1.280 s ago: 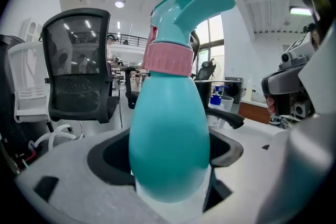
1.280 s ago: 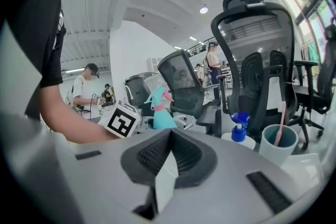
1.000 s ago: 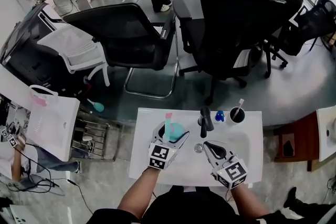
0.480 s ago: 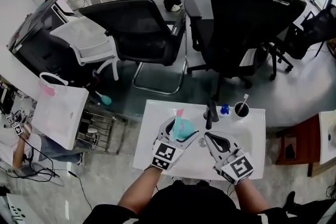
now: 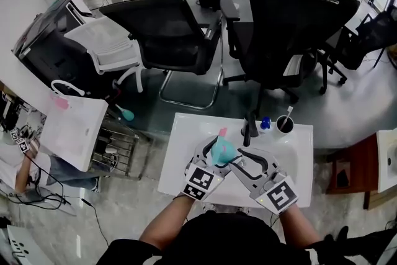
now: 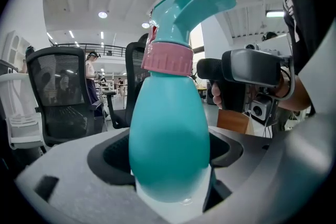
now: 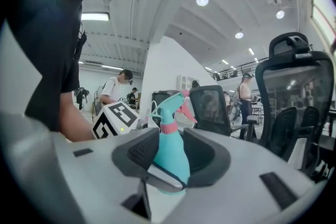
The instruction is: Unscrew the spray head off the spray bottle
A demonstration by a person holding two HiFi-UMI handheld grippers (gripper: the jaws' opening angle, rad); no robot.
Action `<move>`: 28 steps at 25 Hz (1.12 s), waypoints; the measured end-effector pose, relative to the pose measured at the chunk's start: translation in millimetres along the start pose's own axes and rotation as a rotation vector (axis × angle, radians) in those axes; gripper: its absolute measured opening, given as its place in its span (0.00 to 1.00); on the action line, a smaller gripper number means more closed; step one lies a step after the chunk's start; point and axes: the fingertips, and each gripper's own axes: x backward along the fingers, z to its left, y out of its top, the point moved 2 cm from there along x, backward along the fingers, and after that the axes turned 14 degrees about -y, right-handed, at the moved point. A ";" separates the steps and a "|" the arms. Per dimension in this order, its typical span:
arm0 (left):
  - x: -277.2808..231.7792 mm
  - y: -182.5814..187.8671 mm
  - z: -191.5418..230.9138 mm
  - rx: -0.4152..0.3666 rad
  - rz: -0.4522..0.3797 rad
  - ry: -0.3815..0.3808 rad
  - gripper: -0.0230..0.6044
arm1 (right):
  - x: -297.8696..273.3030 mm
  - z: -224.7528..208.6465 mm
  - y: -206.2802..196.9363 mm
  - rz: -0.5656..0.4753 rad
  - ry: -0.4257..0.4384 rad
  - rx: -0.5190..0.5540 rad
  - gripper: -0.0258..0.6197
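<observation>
Two black office chairs (image 5: 167,34) (image 5: 291,15) stand on the grey floor beyond the far edge of the white table (image 5: 186,149), with a strip of floor between them and that edge. A white chair (image 5: 108,53) stands further left. A white side surface (image 5: 71,130) lies off the table's left edge, with a wire rack (image 5: 118,152) in the gap between.

The table's left part and its right part toward the right edge are bare. The near edge runs just in front of the person's arms.

Over the table's middle the left gripper (image 5: 213,157) is clamped on the spray bottle (image 5: 222,149). In the left gripper view the teal body fills the gap between the jaws, and the pink collar (image 6: 168,57) and the spray head (image 6: 191,5) rise above them.

The right gripper (image 5: 239,161) comes in from the right, just beside the left one. Its jaws stand apart, and in the right gripper view the bottle's lower body stands in the gap between them. I cannot tell whether either pad touches it. The left gripper's marker cube (image 7: 116,118) shows just left of the bottle there.

Along the far edge, well apart from both grippers, stand a black upright object (image 5: 249,127), a small blue item (image 5: 265,124) and a dark cup (image 5: 284,128) with a white stick in it.
</observation>
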 end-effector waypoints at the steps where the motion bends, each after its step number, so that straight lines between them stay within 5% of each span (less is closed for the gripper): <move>1: -1.2 0.8 -3.5 -0.001 -0.002 -0.012 0.69 | 0.0 1.9 1.2 -0.001 0.006 0.008 0.29; 14: -18.3 2.6 -40.6 -0.049 0.040 -0.102 0.69 | -3.8 11.2 9.6 -0.032 0.015 0.148 0.31; 28: -4.6 16.4 -45.0 -0.087 0.009 -0.084 0.69 | 3.6 1.5 20.2 -0.046 -0.019 -0.012 0.25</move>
